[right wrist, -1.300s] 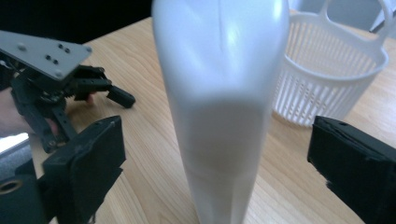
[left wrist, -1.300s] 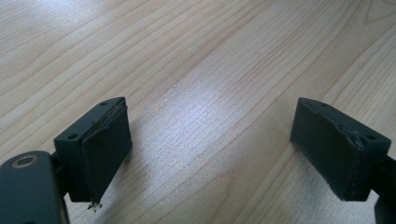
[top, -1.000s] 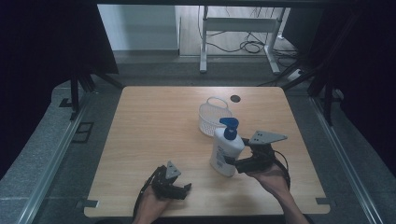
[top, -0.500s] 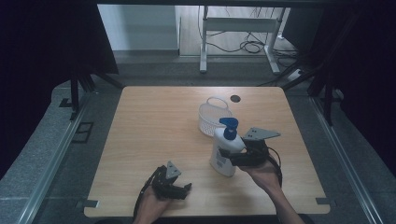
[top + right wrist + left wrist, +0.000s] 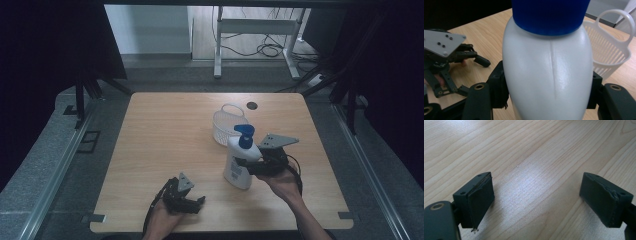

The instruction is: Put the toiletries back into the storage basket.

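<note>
Right gripper [image 5: 246,164] has its jaws clamped on the white plastic bottle [image 5: 239,165], and they have just been closing onto its smooth, rounded belly. A moulded seam runs up the glossy oval body in the right gripper view, under a ribbed blue collar. The blue pump cap [image 5: 244,135] tops it, so the long axis runs base to cap, leaning slightly toward one o'clock in the high view. The bottle stands on the pale wood-grain counter [image 5: 165,130], right of centre. Just beyond it at twelve o'clock sits the white slotted basket [image 5: 225,127] with a loop handle; its contents can't be made out. Left gripper [image 5: 187,204] rests at seven o'clock, jaws wide apart, nothing between them.
</note>
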The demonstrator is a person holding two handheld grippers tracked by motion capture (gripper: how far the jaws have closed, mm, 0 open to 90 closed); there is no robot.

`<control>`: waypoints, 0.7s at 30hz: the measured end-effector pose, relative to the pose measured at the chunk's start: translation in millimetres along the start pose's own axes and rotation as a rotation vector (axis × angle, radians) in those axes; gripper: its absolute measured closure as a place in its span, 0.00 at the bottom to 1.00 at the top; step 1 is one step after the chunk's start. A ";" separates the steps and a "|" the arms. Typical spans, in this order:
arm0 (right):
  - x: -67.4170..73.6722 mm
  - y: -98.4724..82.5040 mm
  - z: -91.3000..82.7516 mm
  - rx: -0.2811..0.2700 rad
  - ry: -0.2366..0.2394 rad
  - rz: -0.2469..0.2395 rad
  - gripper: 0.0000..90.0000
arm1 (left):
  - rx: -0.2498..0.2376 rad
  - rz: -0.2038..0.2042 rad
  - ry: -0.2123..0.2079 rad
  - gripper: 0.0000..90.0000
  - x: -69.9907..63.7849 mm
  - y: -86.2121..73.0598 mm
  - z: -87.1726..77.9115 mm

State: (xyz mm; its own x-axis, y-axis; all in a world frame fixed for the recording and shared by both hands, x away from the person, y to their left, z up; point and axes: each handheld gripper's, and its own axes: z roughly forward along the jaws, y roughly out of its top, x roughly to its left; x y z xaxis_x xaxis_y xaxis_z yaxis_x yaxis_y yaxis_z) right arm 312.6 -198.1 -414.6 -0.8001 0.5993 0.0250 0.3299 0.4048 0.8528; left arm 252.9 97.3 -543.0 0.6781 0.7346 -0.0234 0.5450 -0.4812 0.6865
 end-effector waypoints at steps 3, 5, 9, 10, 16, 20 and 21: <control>-1.5 6.4 -1.4 -0.001 0.010 -0.017 0.43 | 0.000 -0.001 0.000 0.13 -0.1 0.0 0.0; -2.2 9.9 -1.7 0.001 0.012 -0.027 0.43 | 0.000 -0.001 0.000 0.13 -0.1 0.0 0.1; -6.0 16.7 -2.3 0.005 0.022 -0.044 0.43 | 0.000 -0.001 0.000 0.13 -0.1 0.0 0.0; -7.9 18.6 -2.7 0.004 0.025 -0.047 0.43 | 0.000 -0.001 0.000 0.13 -0.1 0.0 0.1; -16.1 27.3 -5.0 -0.007 0.042 -0.055 0.43 | 0.000 -0.001 0.002 0.13 -0.3 0.0 0.2; -21.5 34.0 -6.7 -0.015 0.050 -0.065 0.43 | 0.000 -0.002 0.003 0.13 -0.4 0.1 0.2; -23.1 35.7 -6.9 -0.016 0.054 -0.067 0.43 | -0.001 -0.002 0.003 0.13 -0.4 0.1 0.2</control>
State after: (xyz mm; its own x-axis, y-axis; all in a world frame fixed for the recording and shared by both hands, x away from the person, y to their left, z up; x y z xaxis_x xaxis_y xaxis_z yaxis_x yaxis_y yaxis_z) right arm 339.4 -202.3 -381.1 -0.8461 0.5330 -0.0049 0.2667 0.4313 0.8619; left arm 252.7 96.9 -543.1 0.6754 0.7370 -0.0232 0.5464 -0.4791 0.6869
